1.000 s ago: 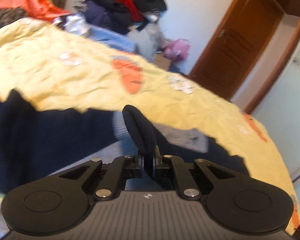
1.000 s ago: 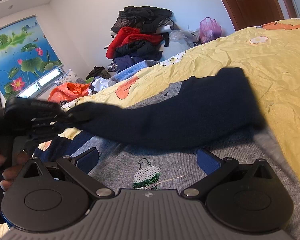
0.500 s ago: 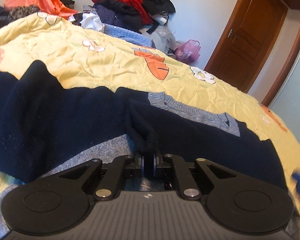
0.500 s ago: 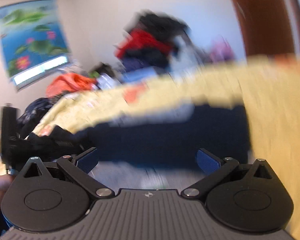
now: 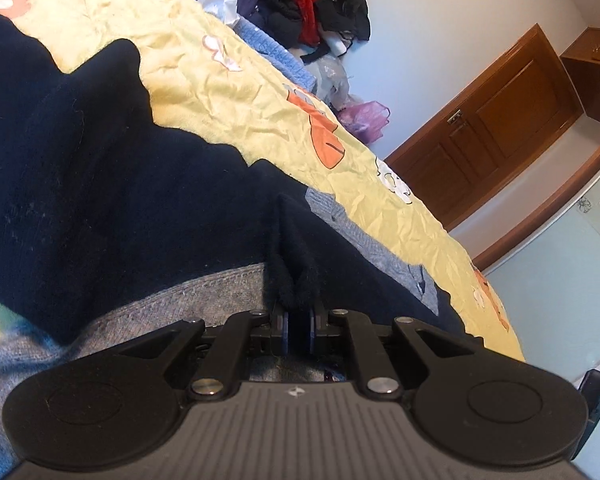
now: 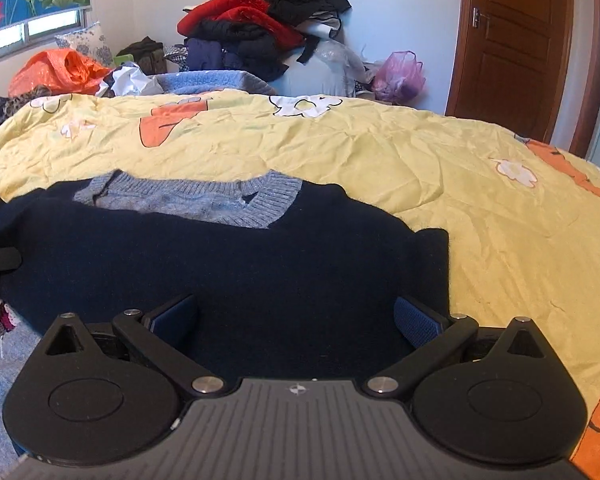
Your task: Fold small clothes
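Sweater on bedspread

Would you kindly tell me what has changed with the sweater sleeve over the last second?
The navy sleeve, raised and stretched a second ago, now lies folded flat across the sweater. The left gripper stays shut on its cuff; the right gripper stays open over the sweater on the yellow bedspread.
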A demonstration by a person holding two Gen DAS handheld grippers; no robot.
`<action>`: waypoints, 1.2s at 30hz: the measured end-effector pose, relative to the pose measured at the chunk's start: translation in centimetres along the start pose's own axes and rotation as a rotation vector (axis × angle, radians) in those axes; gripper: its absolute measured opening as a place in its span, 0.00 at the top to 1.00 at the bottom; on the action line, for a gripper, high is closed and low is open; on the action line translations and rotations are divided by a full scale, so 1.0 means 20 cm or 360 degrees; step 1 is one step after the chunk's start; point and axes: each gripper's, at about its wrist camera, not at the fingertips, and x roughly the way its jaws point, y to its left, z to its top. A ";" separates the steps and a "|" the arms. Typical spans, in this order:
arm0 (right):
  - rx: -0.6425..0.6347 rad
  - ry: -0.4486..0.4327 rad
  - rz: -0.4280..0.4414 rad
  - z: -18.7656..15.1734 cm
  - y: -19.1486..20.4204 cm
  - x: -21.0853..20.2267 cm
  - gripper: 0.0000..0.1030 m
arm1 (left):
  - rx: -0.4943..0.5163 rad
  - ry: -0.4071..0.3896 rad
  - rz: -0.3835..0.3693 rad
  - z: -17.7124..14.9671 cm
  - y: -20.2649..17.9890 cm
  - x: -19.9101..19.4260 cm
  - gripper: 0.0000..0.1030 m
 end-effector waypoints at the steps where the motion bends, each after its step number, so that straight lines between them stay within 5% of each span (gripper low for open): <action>1: 0.0005 -0.0001 0.0005 0.00 -0.01 0.00 0.00 | 0.0014 0.0023 0.0014 0.01 -0.01 -0.01 0.90; 4: 0.0003 -0.0004 0.0005 0.00 0.01 -0.01 0.00 | 0.0097 -0.0003 0.0063 0.04 -0.03 -0.15 0.85; 6: 0.0007 -0.0007 0.0004 0.01 0.01 -0.01 0.00 | 0.0128 -0.0140 0.0083 0.09 0.01 -0.31 0.70; 8: 0.0008 -0.0010 0.0003 0.01 0.00 -0.01 0.00 | 0.0056 -0.0330 0.0117 0.18 0.12 -0.48 0.18; 10: 0.0009 -0.0013 0.0001 0.01 0.00 -0.01 0.00 | -0.0126 -0.0557 0.0221 0.29 0.30 -0.64 0.06; 14: 0.0011 -0.0014 0.0005 0.01 -0.01 -0.01 0.00 | -0.0443 -0.0755 0.0455 0.55 0.69 -0.82 0.06; 19: 0.0012 -0.0015 0.0005 0.01 -0.01 -0.01 0.00 | -0.0785 -0.0644 0.0510 0.71 1.11 -0.82 0.06; 24: 0.0012 -0.0015 0.0006 0.01 -0.01 -0.01 0.00 | -0.0826 -0.0692 0.0381 0.75 1.24 -0.80 0.07; 28: 0.0016 -0.0015 0.0008 0.01 -0.01 -0.02 0.00 | -0.0787 -0.0687 0.0449 0.80 1.27 -0.72 0.08; 30: 0.0017 -0.0015 0.0007 0.01 -0.01 -0.02 0.00 | -0.0719 -0.0652 0.0561 0.82 1.26 -0.68 0.29; 31: 0.0016 -0.0015 0.0007 0.01 -0.01 -0.02 0.00 | -0.0686 -0.0618 0.0623 0.83 1.25 -0.65 0.58; 36: 0.0018 -0.0016 0.0008 0.01 -0.01 -0.02 0.00 | -0.0501 -0.0599 0.0826 0.83 1.15 -0.63 0.80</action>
